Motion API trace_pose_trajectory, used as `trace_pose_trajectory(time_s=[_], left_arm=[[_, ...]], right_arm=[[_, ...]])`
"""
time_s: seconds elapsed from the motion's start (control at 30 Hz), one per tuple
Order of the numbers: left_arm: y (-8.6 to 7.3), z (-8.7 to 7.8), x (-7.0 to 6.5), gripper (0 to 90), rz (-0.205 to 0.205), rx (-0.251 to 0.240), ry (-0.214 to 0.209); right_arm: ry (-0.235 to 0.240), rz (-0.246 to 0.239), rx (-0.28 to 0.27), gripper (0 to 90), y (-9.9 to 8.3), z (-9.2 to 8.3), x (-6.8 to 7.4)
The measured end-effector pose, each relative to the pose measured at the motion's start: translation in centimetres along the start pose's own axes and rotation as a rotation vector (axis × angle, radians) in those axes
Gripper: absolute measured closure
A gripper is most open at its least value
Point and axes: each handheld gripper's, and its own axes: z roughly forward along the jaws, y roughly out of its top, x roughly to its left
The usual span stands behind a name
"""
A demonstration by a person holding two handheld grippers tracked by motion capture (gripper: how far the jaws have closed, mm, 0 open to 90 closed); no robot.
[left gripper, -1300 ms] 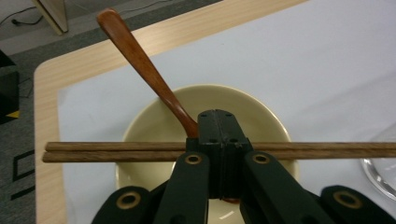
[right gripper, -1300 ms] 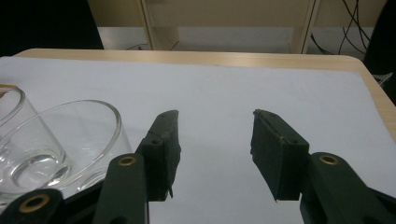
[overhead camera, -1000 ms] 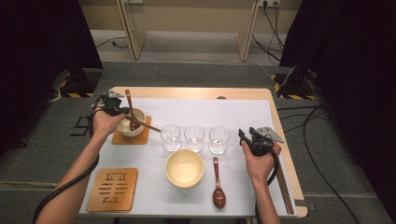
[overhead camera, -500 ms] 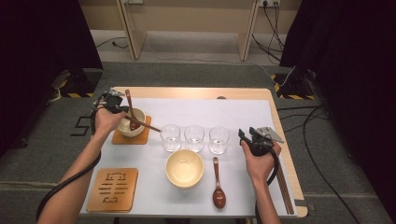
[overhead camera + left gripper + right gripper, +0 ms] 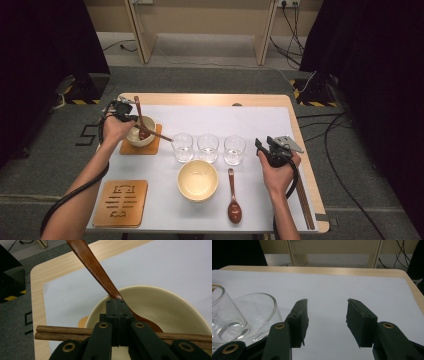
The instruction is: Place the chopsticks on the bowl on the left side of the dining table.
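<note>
Left gripper [image 5: 117,315]: jaws clamped on wooden spoon [image 5: 100,277], standing in cream bowl [image 5: 140,131] on wooden coaster [image 5: 152,147], chopsticks [image 5: 62,332] across its rim. Right gripper [image 5: 327,322]: jaws wide, nothing between. White mat [image 5: 260,120] covers wooden table [image 5: 200,98]; grey carpet [image 5: 210,80], black curtains [image 5: 380,60] beyond.

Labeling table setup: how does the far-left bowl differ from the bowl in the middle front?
The far-left bowl sits on a wooden coaster; the front bowl sits straight on the white mat. The far-left bowl has a wooden spoon in it and chopsticks across its rim; the front bowl looks empty, with a spoon lying beside it. The left hand-held gripper is at the far-left bowl. Both are cream, round and upright.
</note>
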Motion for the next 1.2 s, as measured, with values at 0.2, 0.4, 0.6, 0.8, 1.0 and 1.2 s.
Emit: trace_pose_trajectory(time_s=[0.2, 0.4, 0.6, 0.8, 1.0, 1.2], left_arm=[[-0.15, 0.1, 0.11, 89.3, 0.0, 0.014, 0.013], [-0.14, 0.14, 0.12, 89.3, 0.007, 0.023, 0.019], [-0.16, 0.21, 0.06, 89.2, 0.006, 0.038, 0.023], [-0.32, 0.28, 0.06, 89.2, 0.006, 0.057, 0.028], [-0.46, 0.24, 0.11, 89.2, 0.007, 0.071, 0.027], [-0.75, 0.28, 0.28, 89.2, 0.0, 0.088, 0.028]], right_arm=[[-0.001, 0.001, 0.0, 52.0, 0.0, -0.01, -0.04], [-0.002, -0.003, -0.001, 52.0, 0.0, -0.03, -0.03], [-0.002, -0.001, 0.0, 52.0, -0.01, -0.05, -0.07], [-0.003, 0.0, 0.0, 52.0, -0.01, -0.05, -0.09], [-0.003, -0.002, 0.0, 52.0, -0.01, -0.04, -0.06], [-0.002, -0.002, 0.0, 51.9, -0.01, -0.04, -0.03]])
